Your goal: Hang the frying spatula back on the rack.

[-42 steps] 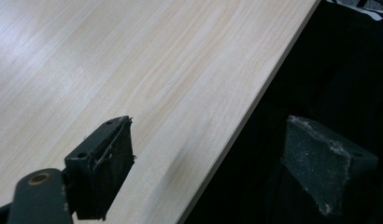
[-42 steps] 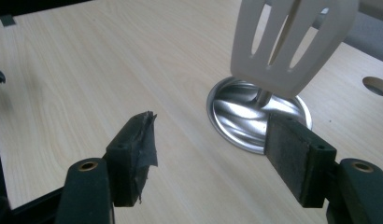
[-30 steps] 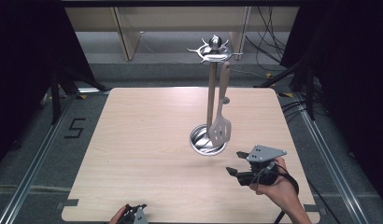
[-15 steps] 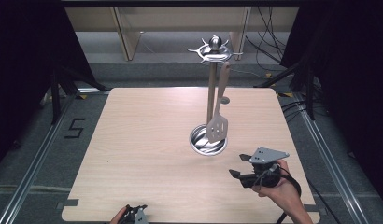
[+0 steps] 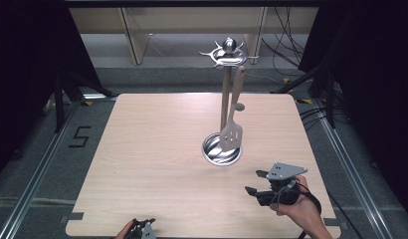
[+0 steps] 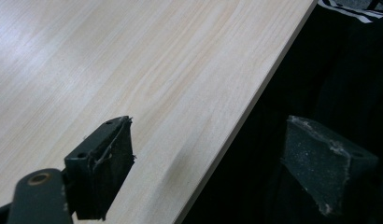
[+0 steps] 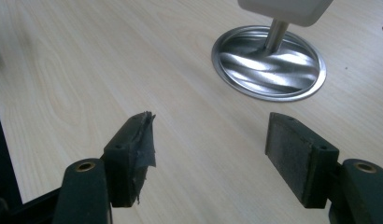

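A metal utensil stand (image 5: 226, 89) rises from a round shiny base (image 5: 214, 152) right of the table's middle. A pale slotted spatula (image 5: 232, 132) hangs from the hook ring at its top, with the blade just above the base. My right gripper (image 5: 254, 181) lies level near the front right and points left, a short way in front of the base. It is open and holds nothing. In the right gripper view the gripper (image 7: 210, 135) faces the base (image 7: 269, 63) and the spatula's lower edge (image 7: 285, 9). My left gripper (image 5: 142, 228) sits at the table's near edge, open (image 6: 210, 140) and holding nothing.
The light wooden table (image 5: 157, 149) has metal rails along both sides on the floor. Wooden furniture legs and cables stand behind the far edge. In the left gripper view, the table edge (image 6: 236, 140) runs between the jaws, with dark cloth beyond it.
My right gripper has drawn back slightly toward the near edge, away from the stand's base. The left gripper and the spatula have stayed where they were.
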A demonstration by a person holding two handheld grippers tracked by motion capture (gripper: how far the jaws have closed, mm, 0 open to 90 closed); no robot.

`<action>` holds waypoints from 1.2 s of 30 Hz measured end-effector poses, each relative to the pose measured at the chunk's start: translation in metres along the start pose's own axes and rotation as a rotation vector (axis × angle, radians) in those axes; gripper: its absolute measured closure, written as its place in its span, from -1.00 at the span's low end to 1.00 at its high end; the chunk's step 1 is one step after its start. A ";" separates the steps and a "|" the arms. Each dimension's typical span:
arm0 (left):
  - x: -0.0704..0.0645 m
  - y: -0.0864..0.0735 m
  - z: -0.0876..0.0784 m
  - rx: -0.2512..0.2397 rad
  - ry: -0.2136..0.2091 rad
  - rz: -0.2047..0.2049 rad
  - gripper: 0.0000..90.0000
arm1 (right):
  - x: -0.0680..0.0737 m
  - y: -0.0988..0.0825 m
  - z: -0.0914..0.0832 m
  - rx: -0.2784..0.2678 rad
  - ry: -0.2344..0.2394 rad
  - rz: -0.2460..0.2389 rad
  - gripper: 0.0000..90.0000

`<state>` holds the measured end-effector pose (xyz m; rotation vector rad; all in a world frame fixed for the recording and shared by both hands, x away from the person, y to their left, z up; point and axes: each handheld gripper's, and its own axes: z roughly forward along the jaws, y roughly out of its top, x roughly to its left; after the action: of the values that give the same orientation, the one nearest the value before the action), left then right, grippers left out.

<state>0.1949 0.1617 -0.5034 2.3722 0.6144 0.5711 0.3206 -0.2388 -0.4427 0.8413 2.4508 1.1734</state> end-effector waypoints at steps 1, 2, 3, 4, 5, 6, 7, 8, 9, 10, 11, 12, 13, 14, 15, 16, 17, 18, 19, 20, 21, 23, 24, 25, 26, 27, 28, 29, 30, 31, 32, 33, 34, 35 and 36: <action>0.000 0.000 0.000 0.000 0.000 0.000 -0.65 | 0.000 -0.001 0.000 0.004 0.002 -0.006 -0.26; 0.000 0.000 0.000 0.000 -0.001 0.001 -0.65 | 0.002 -0.002 0.000 0.002 0.001 0.005 -0.26; 0.000 0.000 0.000 0.000 -0.001 0.001 -0.65 | 0.003 -0.003 0.000 0.003 0.004 0.003 -0.26; 0.000 0.000 0.000 0.001 -0.001 0.001 -0.65 | 0.003 -0.004 0.000 0.005 0.004 -0.001 -0.27; 0.000 0.000 0.000 0.001 -0.001 0.001 -0.65 | 0.003 -0.005 0.000 0.006 0.005 -0.002 -0.27; 0.000 0.000 0.000 0.000 0.000 0.001 -0.65 | 0.006 -0.006 0.000 0.020 0.018 0.028 -0.27; 0.000 0.000 0.000 0.000 0.000 0.000 -0.65 | 0.004 -0.007 0.000 0.012 0.013 0.013 -0.27; 0.000 0.000 0.000 0.000 0.001 0.000 -0.65 | 0.005 -0.009 0.001 0.009 0.006 0.012 -0.27; 0.000 0.000 0.000 0.000 0.001 0.000 -0.65 | 0.004 -0.009 0.001 0.009 0.009 0.007 -0.27; 0.000 0.000 0.000 0.000 0.001 0.000 -0.65 | 0.004 -0.011 0.001 0.010 0.004 0.002 -0.27; 0.000 0.000 0.000 0.000 0.001 0.000 -0.65 | 0.004 -0.012 0.001 0.011 0.008 0.010 -0.27; 0.000 0.000 0.000 0.000 0.000 0.000 -0.65 | 0.004 -0.013 0.001 0.016 0.016 0.015 -0.27; 0.000 0.000 0.000 0.000 0.000 0.000 -0.65 | 0.005 -0.014 0.001 0.019 0.016 0.024 -0.27; 0.000 0.000 0.000 0.000 0.000 -0.001 -0.65 | 0.004 -0.015 0.001 0.019 0.013 0.015 -0.27; 0.000 0.000 0.000 0.000 0.001 -0.001 -0.65 | 0.005 -0.017 0.000 0.025 0.013 0.030 -0.28; 0.000 0.000 0.000 0.000 0.002 0.000 -0.65 | 0.003 -0.018 0.000 0.021 0.009 0.004 -0.28; 0.000 0.000 0.000 0.000 0.001 -0.001 -0.65 | 0.004 -0.019 0.000 0.024 0.012 0.018 -0.28; 0.000 0.000 0.000 0.000 0.001 -0.001 -0.65 | 0.003 -0.020 0.001 0.013 0.011 0.000 -0.28; 0.000 0.000 0.000 0.000 0.001 -0.001 -0.65 | 0.004 -0.021 0.000 0.020 0.010 0.020 -0.28; 0.000 0.000 0.000 -0.001 0.001 -0.001 -0.65 | 0.004 -0.023 0.000 0.022 0.011 0.025 -0.28; 0.000 0.000 0.000 0.000 0.001 0.000 -0.65 | 0.005 -0.024 0.000 0.022 0.010 0.029 -0.28; 0.000 0.000 0.000 0.000 0.003 0.000 -0.65 | 0.007 -0.026 0.000 0.021 0.012 0.049 -0.29; 0.000 0.000 0.000 0.000 0.003 0.000 -0.65 | 0.005 -0.026 0.000 0.016 0.015 0.031 -0.30; 0.000 0.000 0.000 0.000 0.004 -0.001 -0.65 | 0.005 -0.026 0.001 0.008 0.013 0.017 -0.30; 0.000 0.000 0.000 0.000 0.005 -0.001 -0.65 | 0.006 -0.027 0.002 0.010 0.016 0.019 -0.31; 0.000 0.000 0.000 -0.001 0.005 -0.001 -0.65 | 0.007 -0.027 0.002 0.013 0.017 0.020 -0.31; 0.000 0.000 0.000 0.000 0.008 -0.001 -0.65 | 0.009 -0.028 0.001 0.015 0.013 0.047 -0.31; 0.000 0.000 0.000 0.000 0.010 -0.001 -0.65 | 0.008 -0.028 0.002 0.006 0.012 0.022 -0.32; 0.000 0.000 0.001 -0.002 -0.007 -0.004 -0.65 | 0.009 -0.029 0.001 0.013 0.019 0.036 -0.32; 0.000 0.000 0.001 -0.001 -0.003 -0.002 -0.65 | 0.010 -0.030 0.001 0.012 0.015 0.035 -0.33; 0.000 0.000 0.001 -0.002 -0.004 -0.003 -0.65 | 0.010 -0.032 0.002 0.007 0.016 0.027 -0.33; 0.000 0.000 0.001 -0.003 -0.005 -0.004 -0.65 | 0.011 -0.033 0.002 0.012 0.025 0.031 -0.33; 0.000 0.000 0.001 -0.003 -0.005 -0.004 -0.65 | 0.011 -0.035 0.001 0.010 0.016 0.031 -0.34; 0.000 0.000 0.001 -0.005 -0.011 -0.007 -0.65 | 0.012 -0.037 0.001 0.009 0.013 0.035 -0.34; 0.000 0.000 0.001 -0.004 -0.010 -0.006 -0.65 | 0.013 -0.038 0.000 0.013 0.020 0.040 -0.34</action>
<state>0.1954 0.1617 -0.5039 2.3673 0.6148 0.5575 0.2964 -0.2498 -0.4732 0.8905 2.4707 1.1862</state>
